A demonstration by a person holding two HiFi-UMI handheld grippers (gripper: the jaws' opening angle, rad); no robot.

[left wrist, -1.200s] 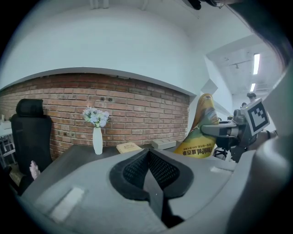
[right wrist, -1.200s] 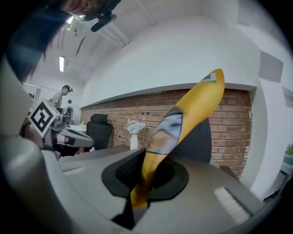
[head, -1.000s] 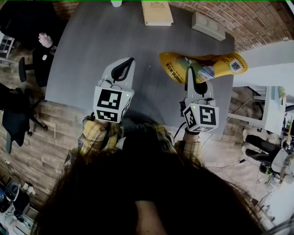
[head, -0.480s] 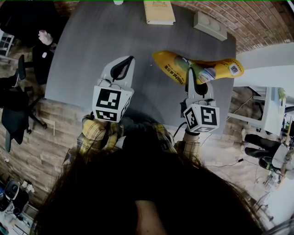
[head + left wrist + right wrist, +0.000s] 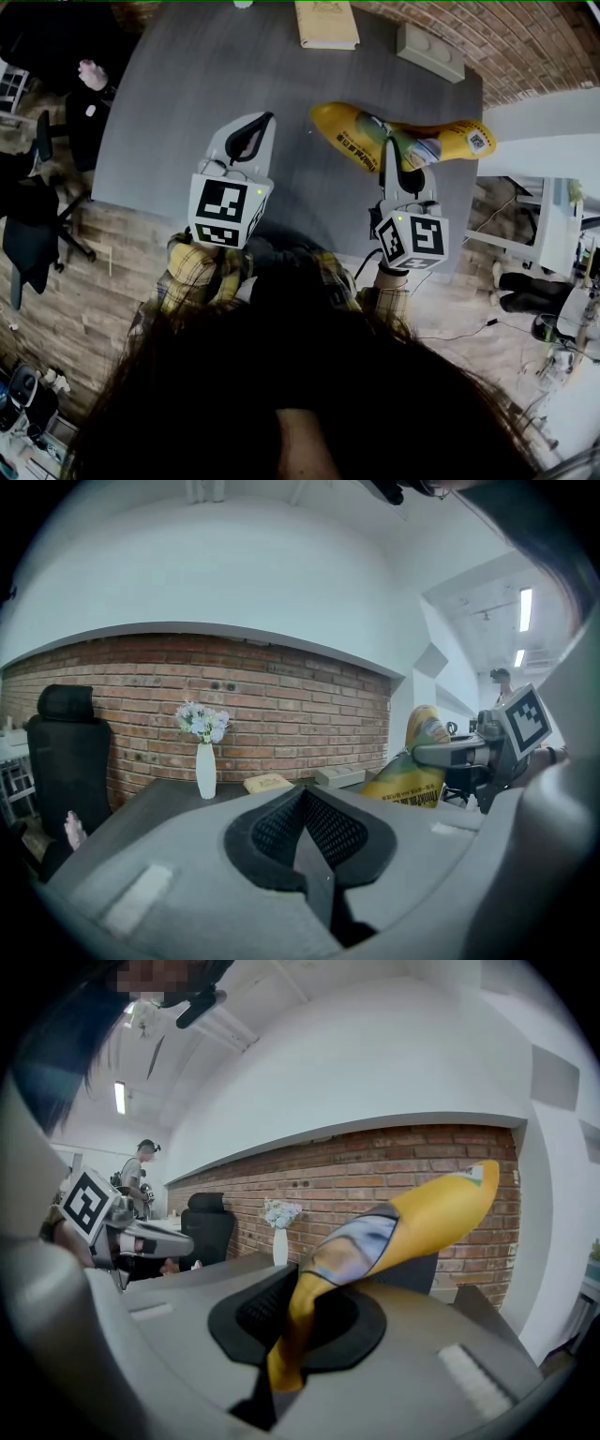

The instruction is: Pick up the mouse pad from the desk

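Observation:
A yellow printed mouse pad (image 5: 403,142) hangs curled above the grey desk (image 5: 206,94), lifted off it. My right gripper (image 5: 392,157) is shut on its near edge; in the right gripper view the pad (image 5: 375,1237) rises from between the jaws and bends up to the right. My left gripper (image 5: 258,128) hovers over the desk to the left, shut with nothing between its jaws (image 5: 314,855). From the left gripper view the pad (image 5: 412,761) and the right gripper (image 5: 469,757) show at the right.
A tan book (image 5: 326,23) and a grey box (image 5: 428,52) lie at the desk's far edge. A white vase of flowers (image 5: 204,752) stands by the brick wall. Black office chairs (image 5: 37,234) stand left of the desk. A person (image 5: 139,1180) stands far off.

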